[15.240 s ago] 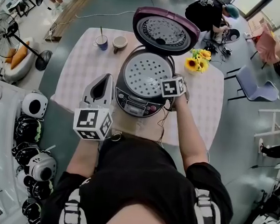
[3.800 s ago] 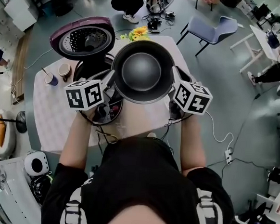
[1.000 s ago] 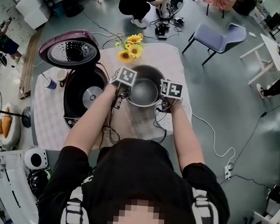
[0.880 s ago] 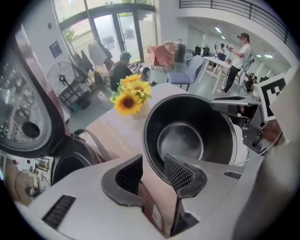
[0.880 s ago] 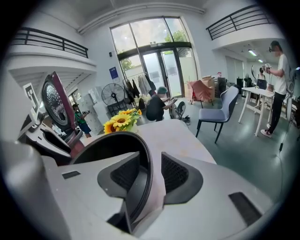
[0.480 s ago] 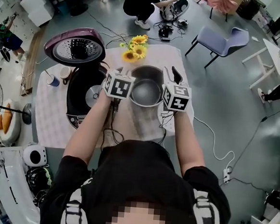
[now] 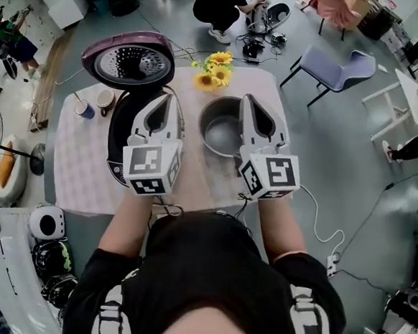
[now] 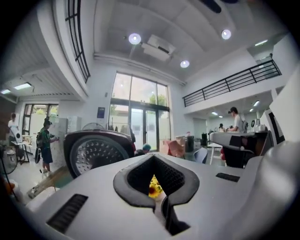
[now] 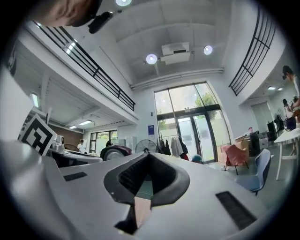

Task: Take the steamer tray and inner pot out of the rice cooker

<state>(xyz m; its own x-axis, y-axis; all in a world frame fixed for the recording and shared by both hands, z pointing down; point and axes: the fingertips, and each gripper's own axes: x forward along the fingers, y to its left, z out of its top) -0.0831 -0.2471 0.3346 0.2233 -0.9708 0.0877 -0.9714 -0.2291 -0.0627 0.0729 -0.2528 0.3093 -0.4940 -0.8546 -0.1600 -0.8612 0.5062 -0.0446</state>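
Table: a square top under a pale checked cloth [image 7: 85,178] stands on a grey-green floor [image 7: 360,174].
Inner pot: the metal inner pot [image 7: 221,129] sits upright on the cloth, out of the cooker and just beside it, between the two raised tools.
Rice cooker: the dark rice cooker [image 7: 122,130] stands at the table's left half with its purple lid [image 7: 134,59] swung open.
Left gripper: the left gripper [image 7: 173,99] hangs above the table; its jaws have just closed together, and nothing is between them.
Right gripper: the right gripper [image 7: 247,99] hangs over the pot's right edge; its jaws have also just closed, and they hold nothing.
Also on the table: sunflowers [image 7: 215,68] at the far edge, and a blue cup [image 7: 84,108] and a mug [image 7: 105,98] at the far left.
Room: a blue chair [image 7: 335,68] and a trailing cable [image 7: 321,207] are to the right of the table, and a person crouches [image 7: 222,1] beyond it.
Hall: the gripper views show tall glass doors [image 8: 140,122], a railed balcony [image 8: 229,84] and round ceiling lights [image 8: 135,38].
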